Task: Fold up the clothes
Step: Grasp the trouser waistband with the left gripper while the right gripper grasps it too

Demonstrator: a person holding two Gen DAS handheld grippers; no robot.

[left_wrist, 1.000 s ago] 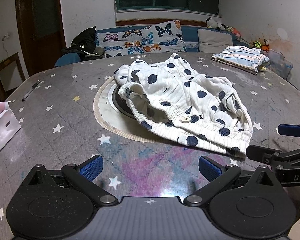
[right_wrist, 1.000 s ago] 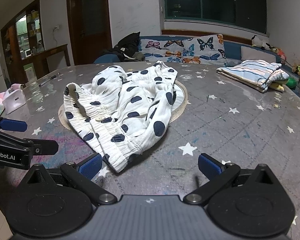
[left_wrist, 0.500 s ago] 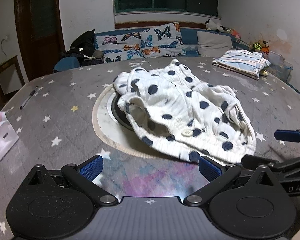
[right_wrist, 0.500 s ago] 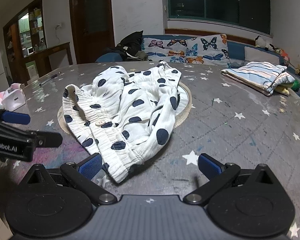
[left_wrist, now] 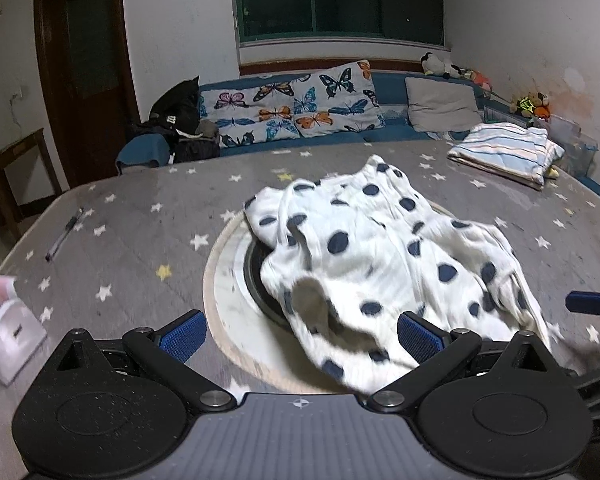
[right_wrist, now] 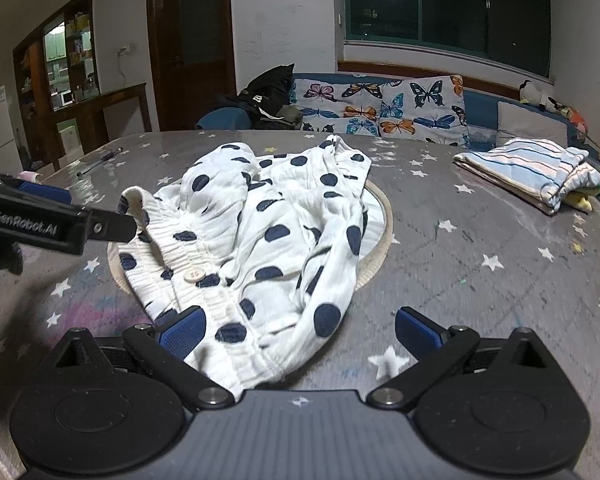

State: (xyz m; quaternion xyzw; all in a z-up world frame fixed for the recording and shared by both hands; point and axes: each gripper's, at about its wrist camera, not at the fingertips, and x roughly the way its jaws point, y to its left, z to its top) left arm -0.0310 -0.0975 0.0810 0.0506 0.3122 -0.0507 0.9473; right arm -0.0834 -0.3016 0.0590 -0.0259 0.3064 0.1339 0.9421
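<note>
I read only "GenRobot.AI", in pale letters on the black side of my left gripper

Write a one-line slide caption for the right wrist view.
Right gripper open at the near hem of a crumpled polka-dot garment on the star-print table, left gripper at its waistband.

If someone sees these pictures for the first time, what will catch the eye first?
First, the crumpled white garment with dark blue dots, heaped in the middle of the grey star-printed table over a round inset. Next, the butterfly cushions on the sofa behind, and the folded striped cloth at the table's far right.
</note>
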